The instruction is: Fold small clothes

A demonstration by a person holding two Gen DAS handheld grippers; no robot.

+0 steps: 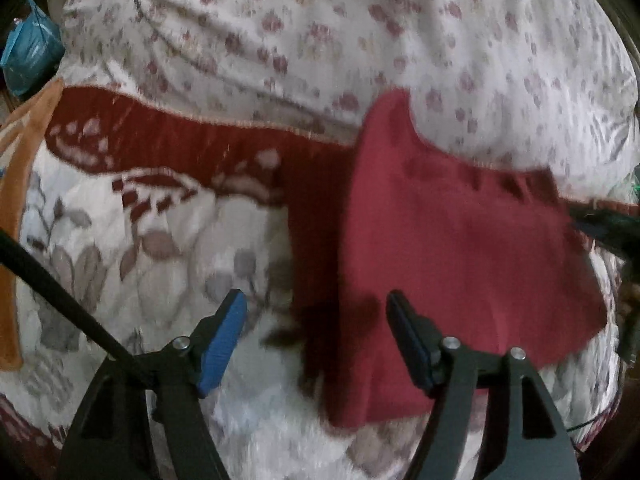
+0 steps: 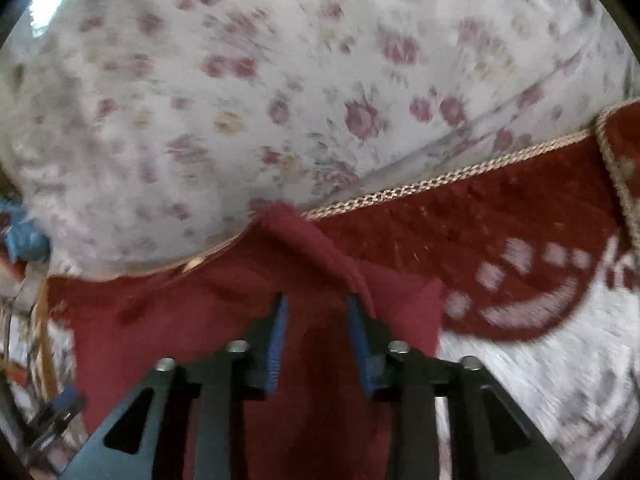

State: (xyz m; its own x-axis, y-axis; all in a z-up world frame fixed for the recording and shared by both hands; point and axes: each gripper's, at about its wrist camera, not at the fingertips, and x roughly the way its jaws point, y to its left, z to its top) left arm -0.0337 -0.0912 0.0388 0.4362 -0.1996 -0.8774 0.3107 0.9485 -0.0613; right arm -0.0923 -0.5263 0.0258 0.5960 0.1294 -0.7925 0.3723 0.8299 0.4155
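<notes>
My left gripper [image 1: 316,312] stands wide open with nothing between its blue ribbed pads [image 1: 224,344], above the near left edge of the red garment [image 1: 448,248]. My right gripper [image 2: 316,312] is partly open over the garment's rolled fold; whether the pads press the cloth I cannot tell. The soft, matte knit lies on a plush floral blanket [image 1: 160,248] with a dark red, braid-edged border.

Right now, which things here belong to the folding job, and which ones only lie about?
For the job: red garment, left gripper, right gripper.
Only lying about: floral sheet, red-patterned blanket, blue bag, orange cloth.
</notes>
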